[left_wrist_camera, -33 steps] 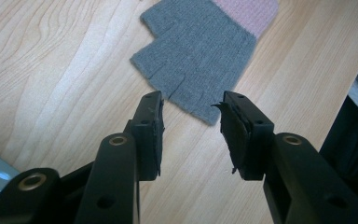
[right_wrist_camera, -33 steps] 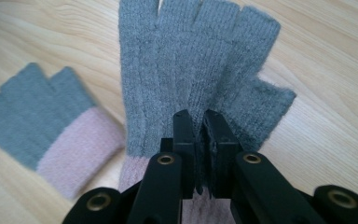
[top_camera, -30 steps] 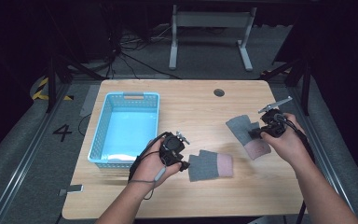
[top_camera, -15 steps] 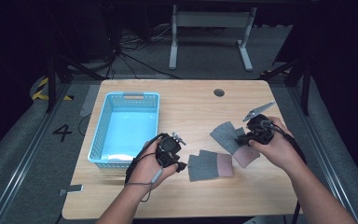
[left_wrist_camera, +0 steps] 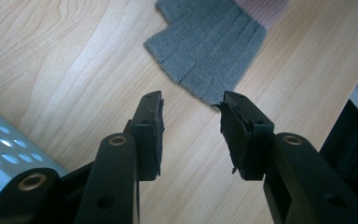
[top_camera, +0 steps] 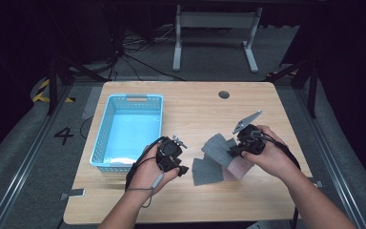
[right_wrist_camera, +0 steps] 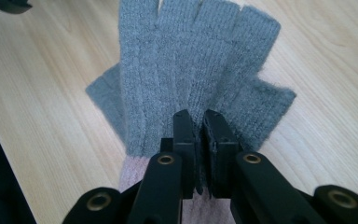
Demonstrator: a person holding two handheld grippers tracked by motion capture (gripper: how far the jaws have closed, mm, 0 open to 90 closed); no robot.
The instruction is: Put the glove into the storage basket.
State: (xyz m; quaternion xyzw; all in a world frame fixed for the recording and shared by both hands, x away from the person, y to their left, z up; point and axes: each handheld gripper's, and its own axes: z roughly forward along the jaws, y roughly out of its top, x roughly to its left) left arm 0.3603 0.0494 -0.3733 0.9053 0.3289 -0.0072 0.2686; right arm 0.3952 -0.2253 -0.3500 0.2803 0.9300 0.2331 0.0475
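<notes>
A grey fingerless glove (top_camera: 205,172) with a pink cuff lies flat on the wooden table (top_camera: 195,107). A second grey glove (top_camera: 217,143) of the same kind hangs over it, pinched near its cuff by my right gripper (top_camera: 231,150). In the right gripper view the jaws (right_wrist_camera: 198,116) are shut on that held glove (right_wrist_camera: 191,60), with the lying glove (right_wrist_camera: 270,107) spread underneath. My left gripper (top_camera: 181,164) rests just left of the lying glove. Its jaws (left_wrist_camera: 191,100) are open and hold nothing, and a corner of the glove (left_wrist_camera: 209,46) lies just beyond the tips.
A light blue plastic basket (top_camera: 102,138) stands at the table's left, close behind my left hand. A round cable hole (top_camera: 224,94) sits near the far edge. The table's right edge is close to my right forearm.
My right gripper has carried its glove leftward and nearer, from the table's right side to just over the lying glove. The left gripper has stayed where it was.
</notes>
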